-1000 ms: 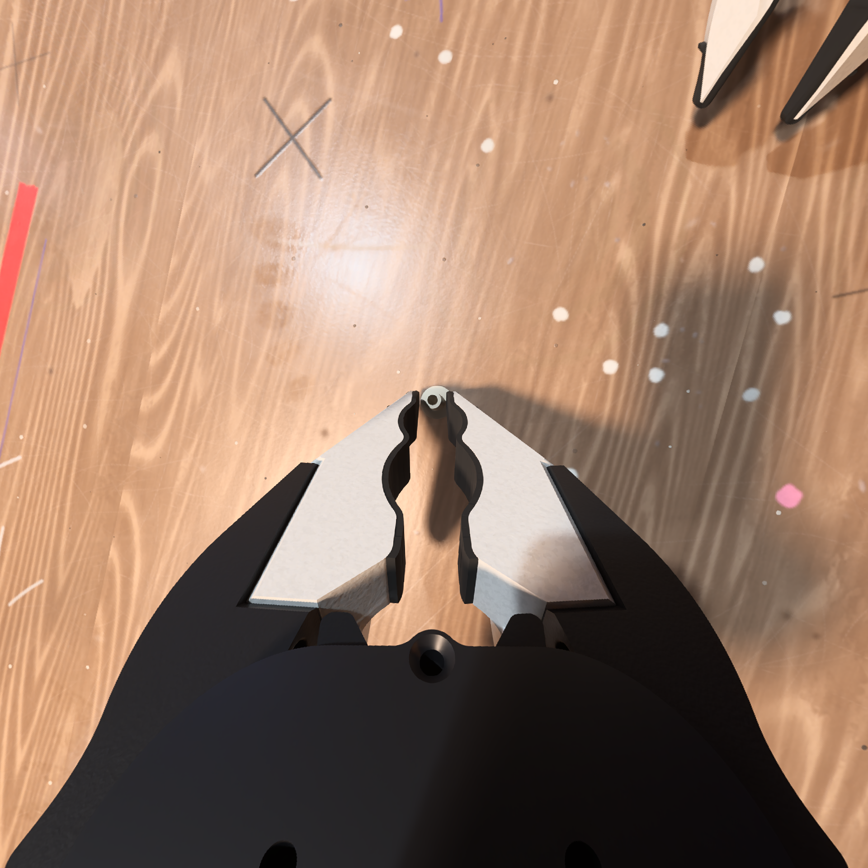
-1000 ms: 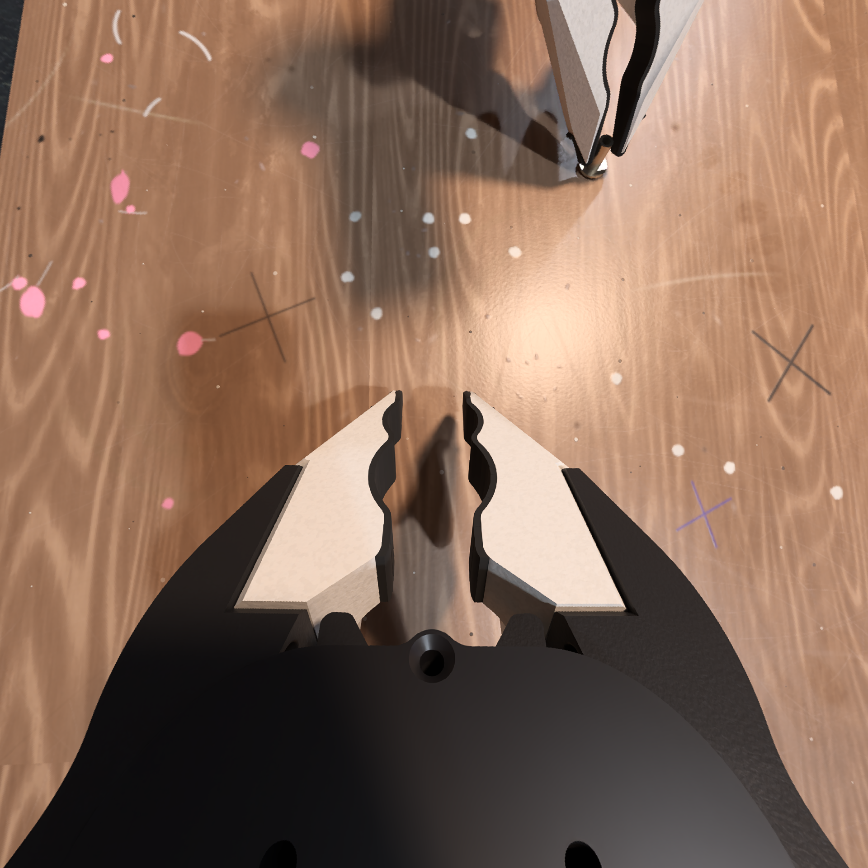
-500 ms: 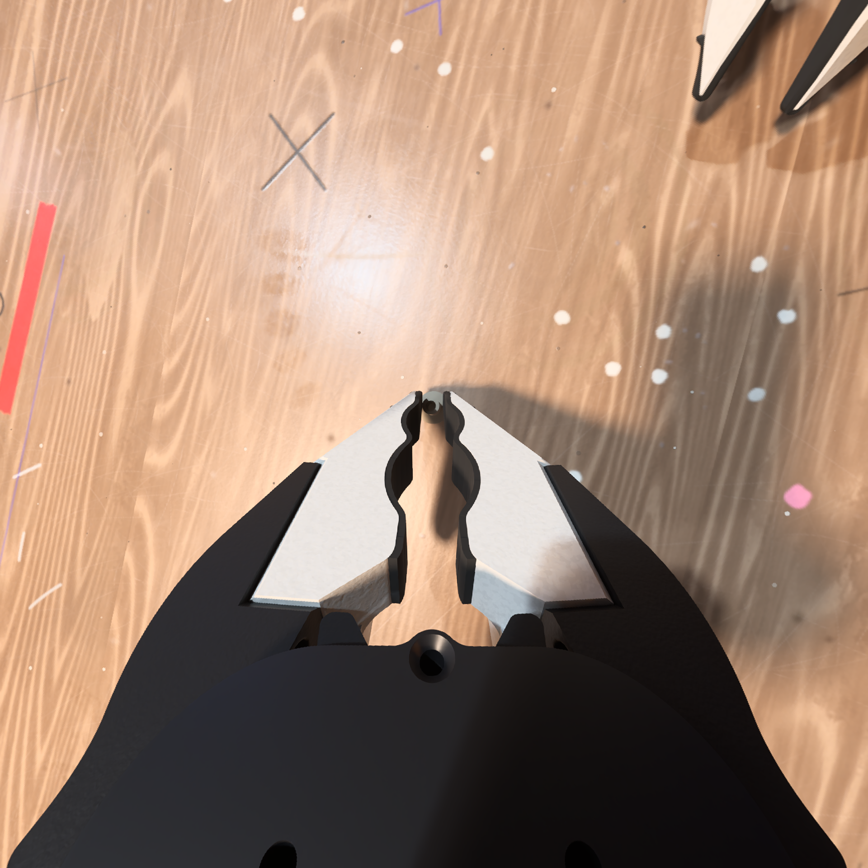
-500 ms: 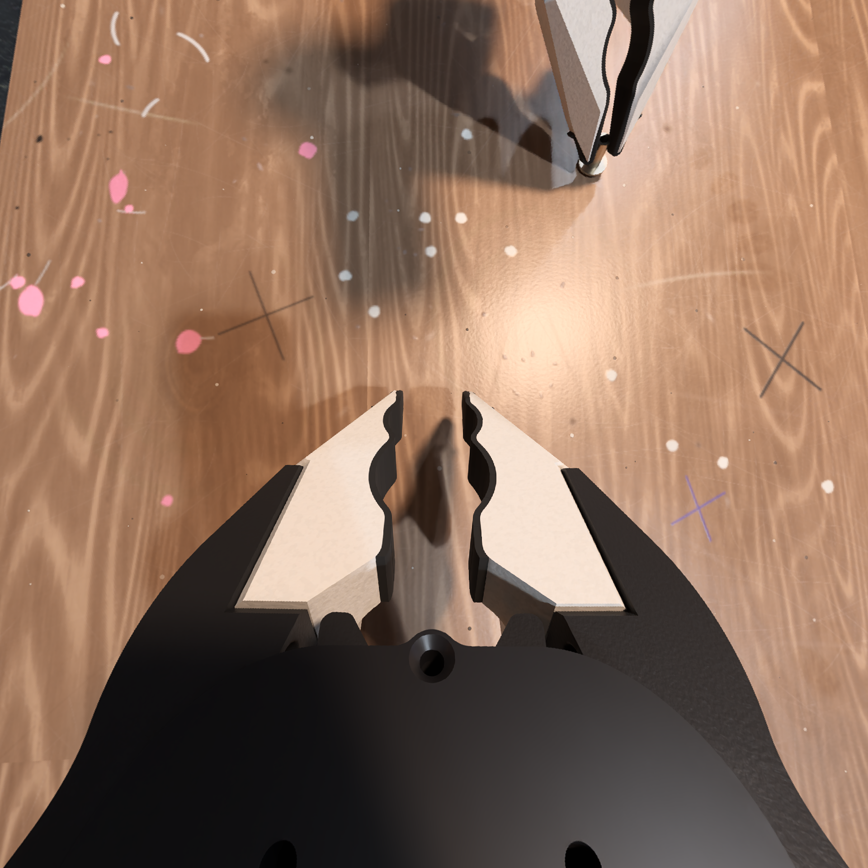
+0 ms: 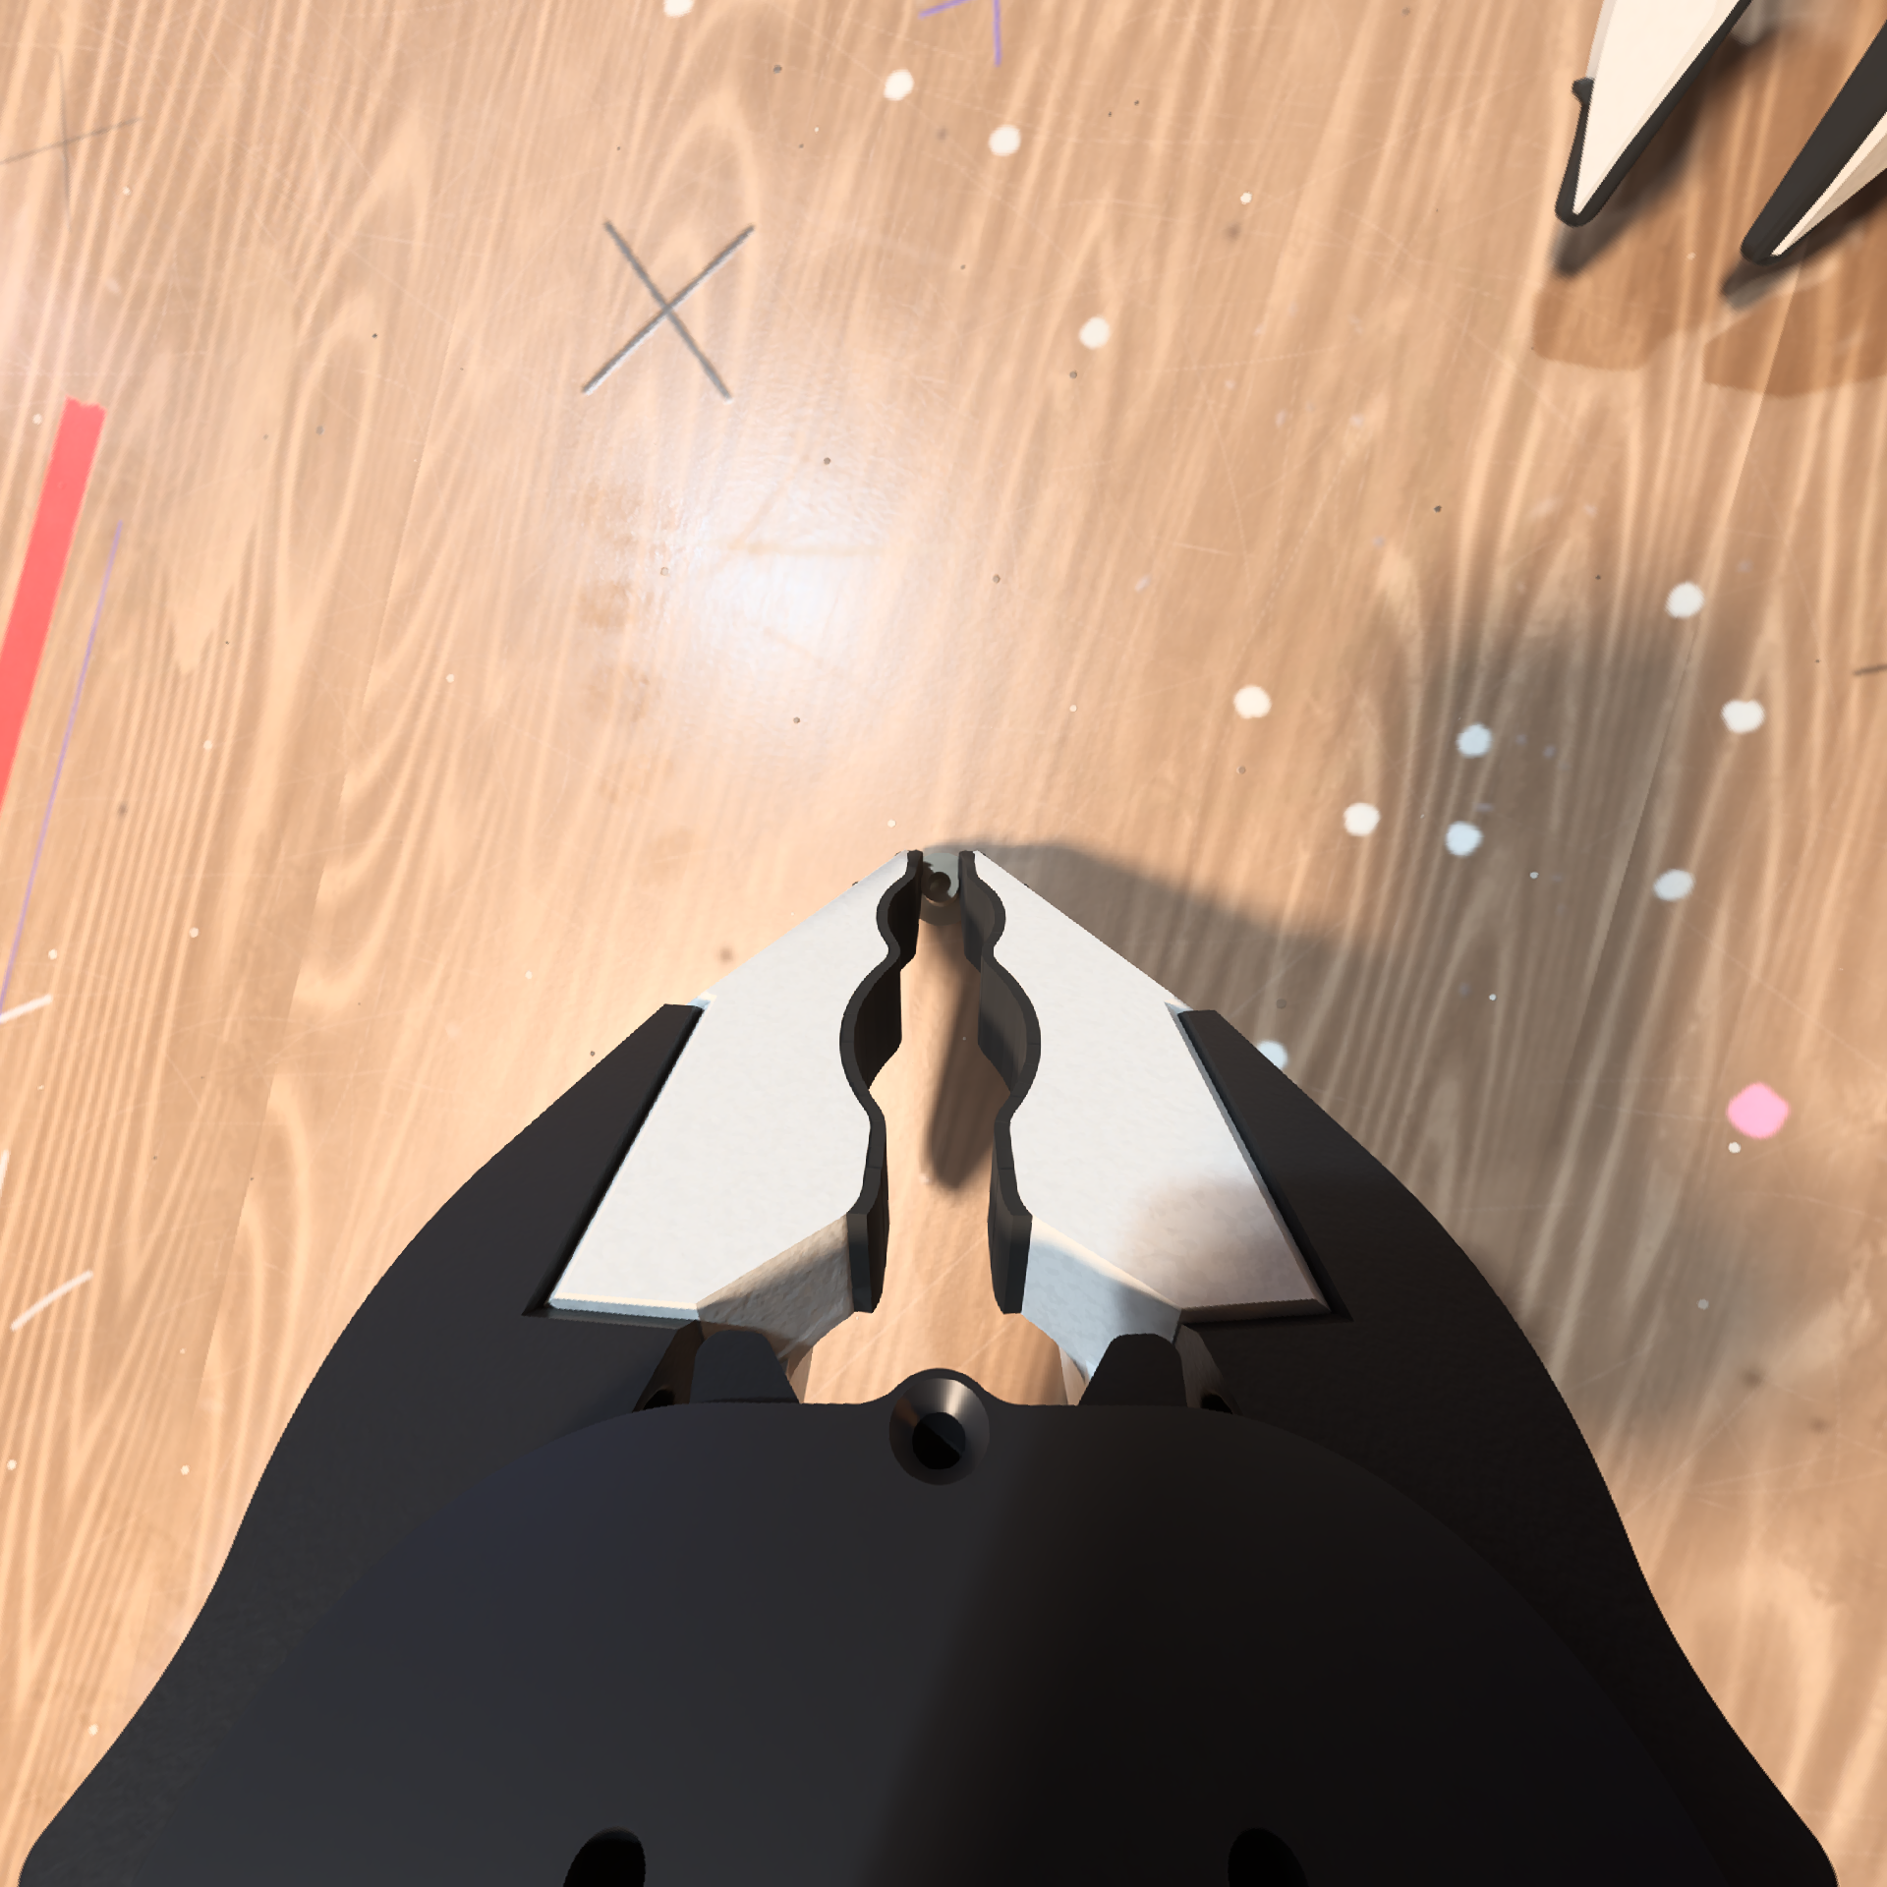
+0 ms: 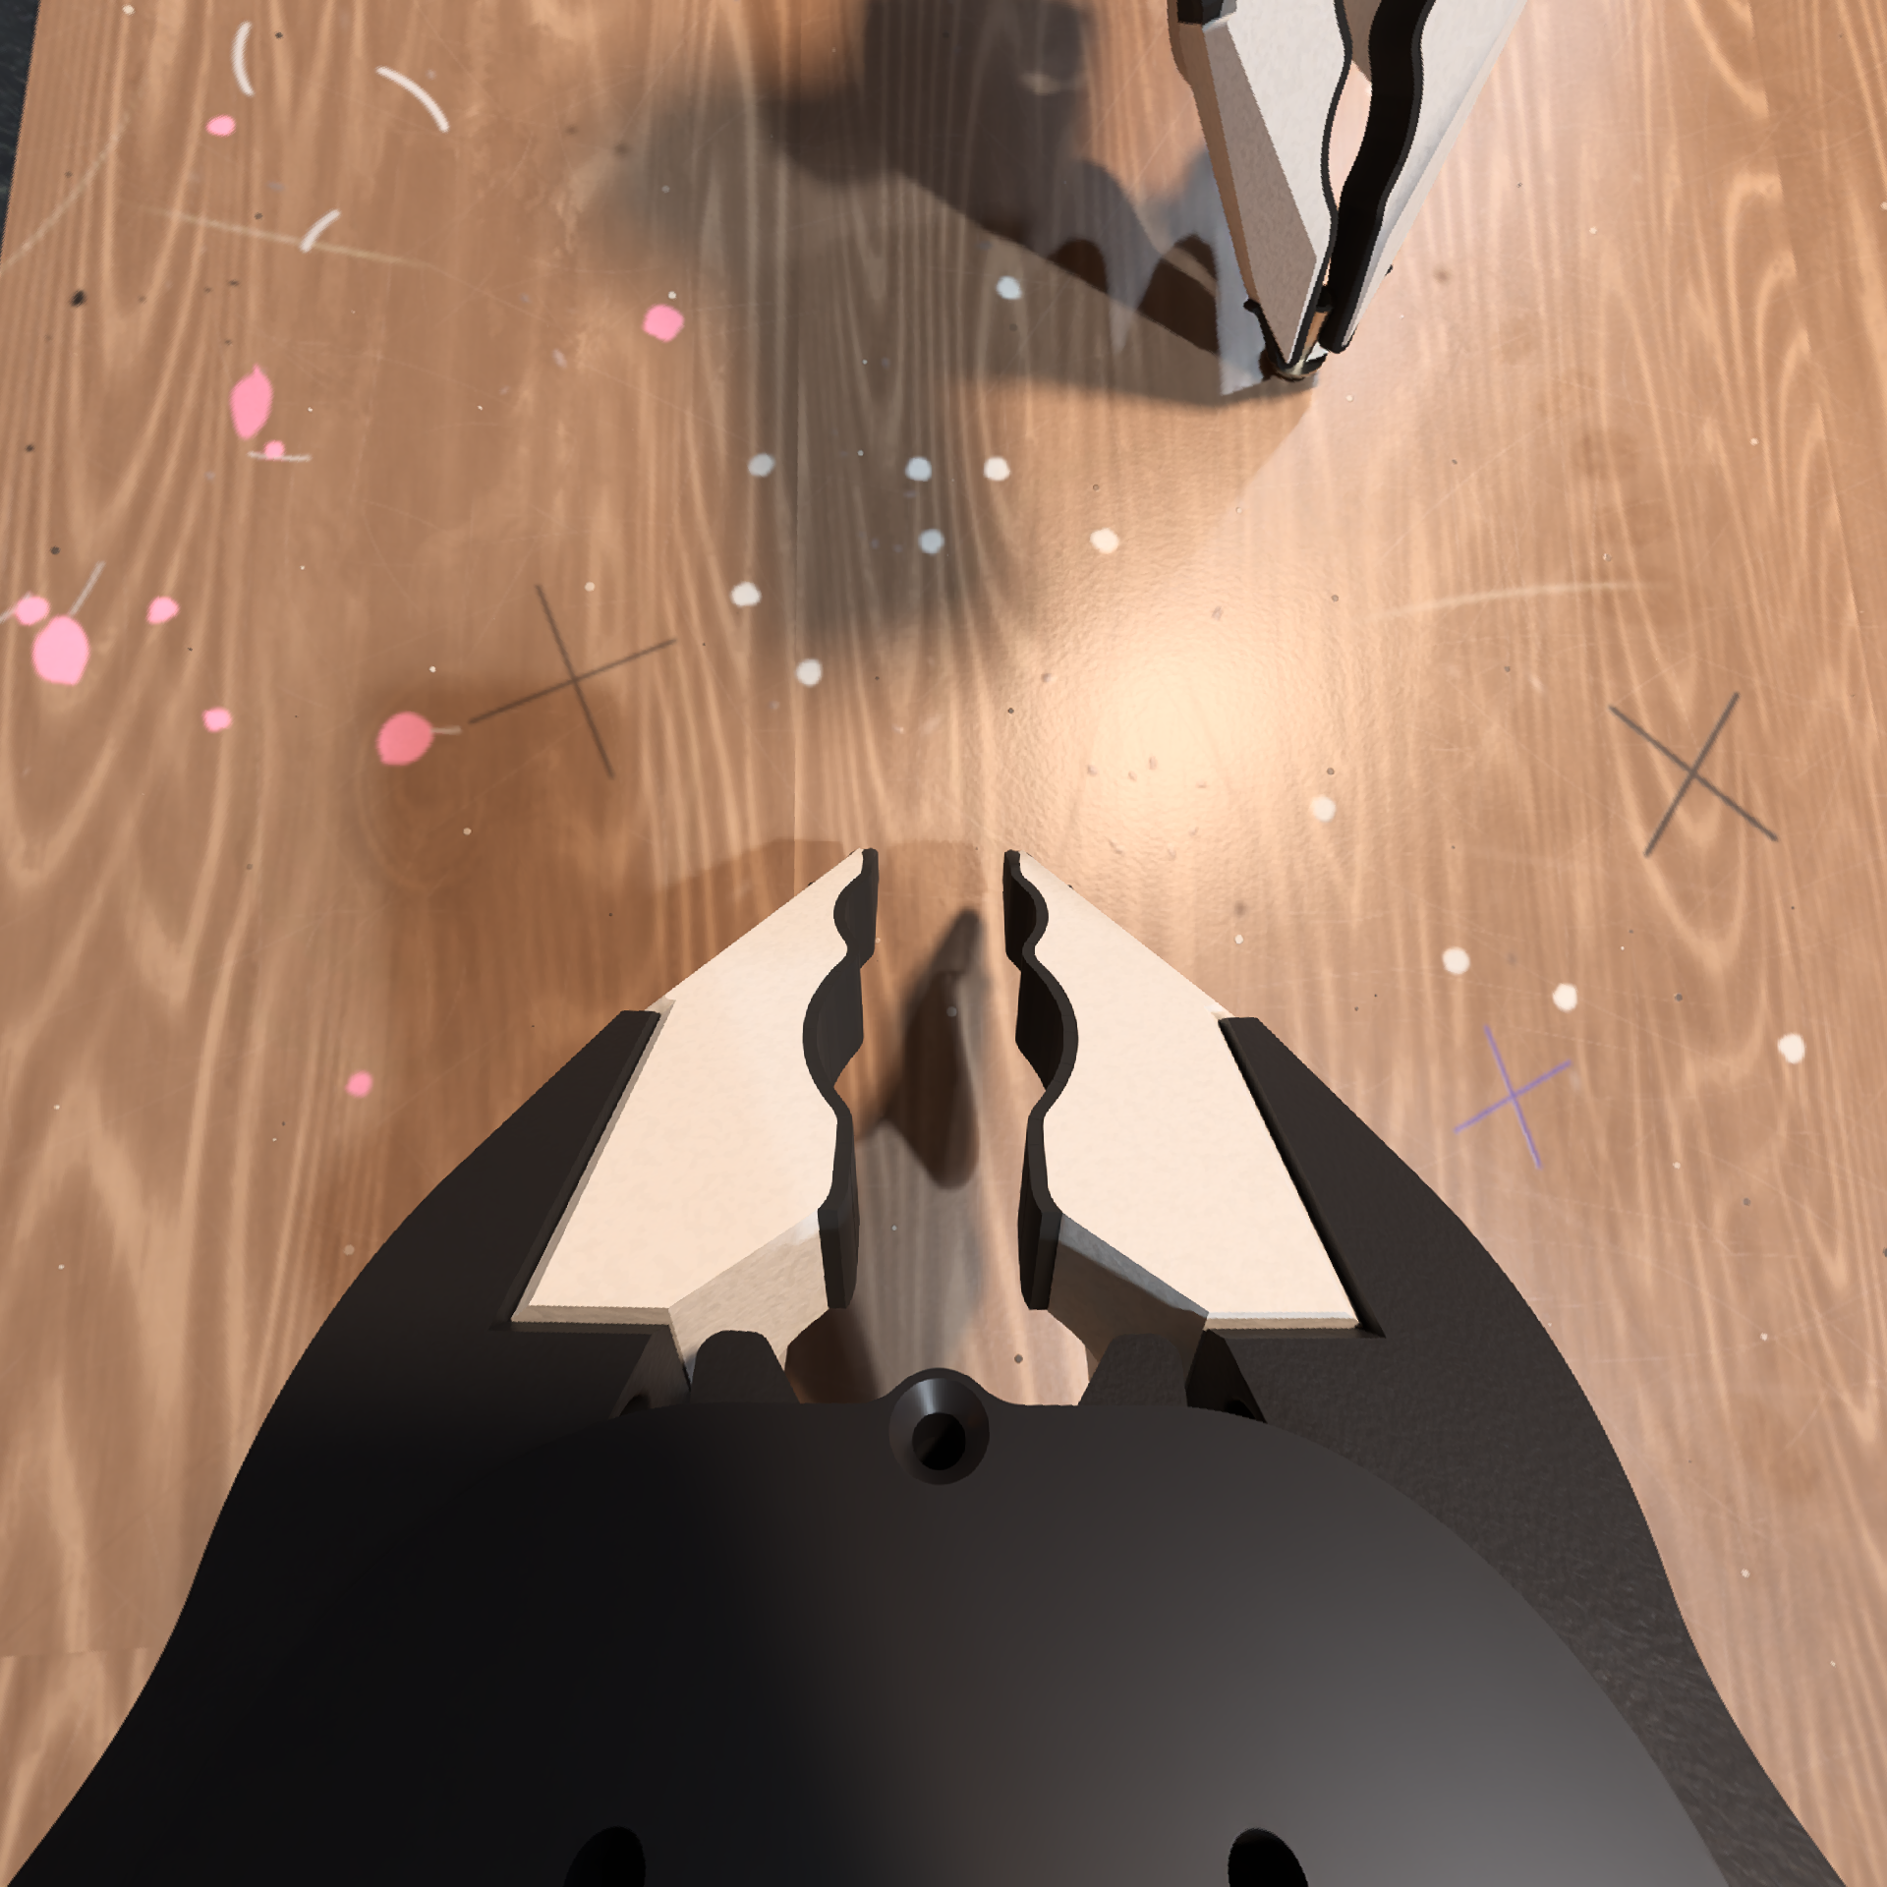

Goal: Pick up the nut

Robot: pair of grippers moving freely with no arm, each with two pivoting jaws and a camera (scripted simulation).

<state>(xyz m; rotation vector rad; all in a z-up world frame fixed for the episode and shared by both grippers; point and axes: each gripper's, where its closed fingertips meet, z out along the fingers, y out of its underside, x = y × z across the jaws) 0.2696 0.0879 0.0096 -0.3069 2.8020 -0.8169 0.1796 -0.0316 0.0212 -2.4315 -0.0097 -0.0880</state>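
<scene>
Sitting between the very tips of the left gripper [image 5: 937,868], the nut [image 5: 935,886] is a tiny, dull metallic ring, partly shaded and too small for its edges to be made out; in the right wrist view it shows as a small brassy glint [image 6: 1295,366] at the point where the two pale fingers meet; the left gripper's jaws are drawn nearly together at the tips and pinch the nut, with the wavy black pads apart farther back; whether the nut touches the table [image 5: 408,817] cannot be told, though the tips cast a shadow just beside them; the right gripper [image 6: 939,868] is well apart from the nut, its jaws spread with bare wood between them, holding nothing; the table is glossy, light brown wood with strong grain and a bright glare patch; white paint specks [image 5: 1358,817] lie scattered on it, with pink blots [image 6: 406,737], thin grey crosses [image 5: 669,306], a purple cross [image 6: 1513,1098] and a red strip [image 5: 51,582] along one edge.
</scene>
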